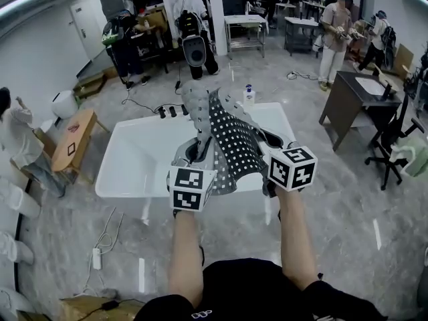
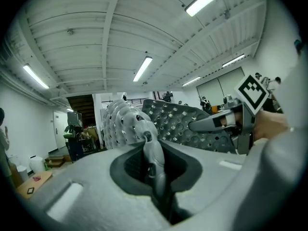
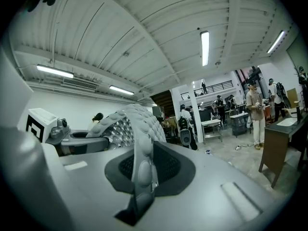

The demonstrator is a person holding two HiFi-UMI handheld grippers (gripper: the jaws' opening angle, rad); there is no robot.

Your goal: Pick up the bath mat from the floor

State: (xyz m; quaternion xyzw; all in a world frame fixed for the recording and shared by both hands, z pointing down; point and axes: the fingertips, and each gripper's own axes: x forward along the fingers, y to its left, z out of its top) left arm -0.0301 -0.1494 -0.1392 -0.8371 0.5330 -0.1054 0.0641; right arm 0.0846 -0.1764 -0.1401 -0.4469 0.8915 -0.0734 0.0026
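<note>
Head view alone shows what lies below: a wooden bench [image 1: 72, 141] at nine o'clock, then a white bathtub [image 1: 134, 159] across the middle with a bottle [image 1: 249, 95] on its far rim at one o'clock. Above the tub, the left gripper [image 1: 194, 154] and the right gripper [image 1: 271, 144] hold the bath mat [image 1: 231, 136] clear of the floor. Its holed grey sheet bows between them and rises toward twelve. A dark desk [image 1: 358, 92] stands at two o'clock. Left gripper view shows what the head view hides: its jaws pressed together on a thin fold of the mat's edge, with the right gripper at three o'clock. Right gripper view shows its jaws pinching the mat's bumpy edge, the left gripper at nine and the desk between three and four
</note>
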